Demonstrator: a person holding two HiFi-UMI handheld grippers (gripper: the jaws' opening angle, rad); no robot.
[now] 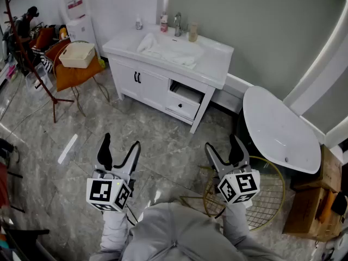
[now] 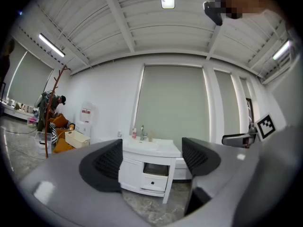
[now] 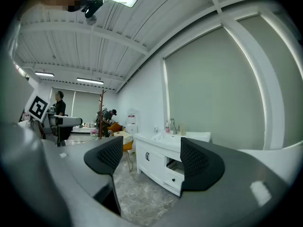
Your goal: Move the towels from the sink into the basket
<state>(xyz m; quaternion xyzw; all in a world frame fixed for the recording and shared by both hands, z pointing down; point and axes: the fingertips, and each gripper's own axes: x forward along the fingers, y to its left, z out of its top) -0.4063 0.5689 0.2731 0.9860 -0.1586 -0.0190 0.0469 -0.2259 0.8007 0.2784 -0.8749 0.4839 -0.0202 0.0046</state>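
- Nearest us, the left gripper (image 1: 120, 145) and the right gripper (image 1: 222, 145) are held level over the marble floor (image 1: 157, 140). Both have their jaws spread wide, with nothing between them.
- We judge the task has not begun: this is the approach, and no towel has been lifted.
- Further ahead stands the white vanity (image 1: 147, 83), one drawer (image 1: 185, 99) pulled partly out. The sink (image 1: 187, 43) is set in its top.
- The towels (image 1: 163, 49) lie bunched in and over the left side of the sink, well apart from both grippers.
- Farthest left, the basket (image 1: 77, 54) sits on an orange chair (image 1: 73, 75), near the vanity's left end.
- Next, we expect to walk up to the vanity, lower one wide-open gripper onto the towel heap and close on a fold, then carry it left to the basket.
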